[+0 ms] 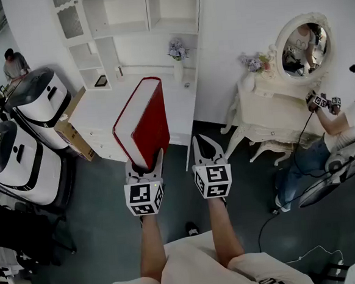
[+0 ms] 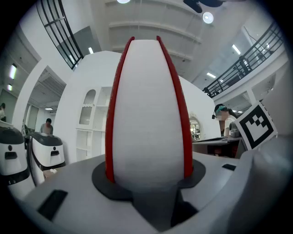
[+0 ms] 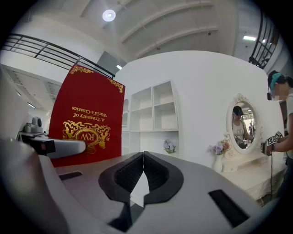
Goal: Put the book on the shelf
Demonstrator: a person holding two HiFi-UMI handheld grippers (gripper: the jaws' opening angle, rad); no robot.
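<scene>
A thick red book [image 1: 144, 119] with white page edges stands upright in my left gripper [image 1: 144, 166], whose jaws are closed on its lower edge. In the left gripper view the book's pages [image 2: 149, 114] fill the middle between the two red covers. Its red cover with gold print [image 3: 84, 119] shows at the left of the right gripper view. My right gripper [image 1: 207, 149] hangs beside the book, shut and empty, its pads [image 3: 143, 171] meeting at the tips. The white shelf unit [image 1: 131, 19] stands ahead above a white desk [image 1: 102, 113].
A small vase of flowers [image 1: 177, 52] and a small picture frame [image 1: 102, 81] sit on the desk. Two white machines [image 1: 24, 138] stand at the left. A white dressing table with an oval mirror [image 1: 301, 43] is at the right, with a seated person [image 1: 342, 131] next to it.
</scene>
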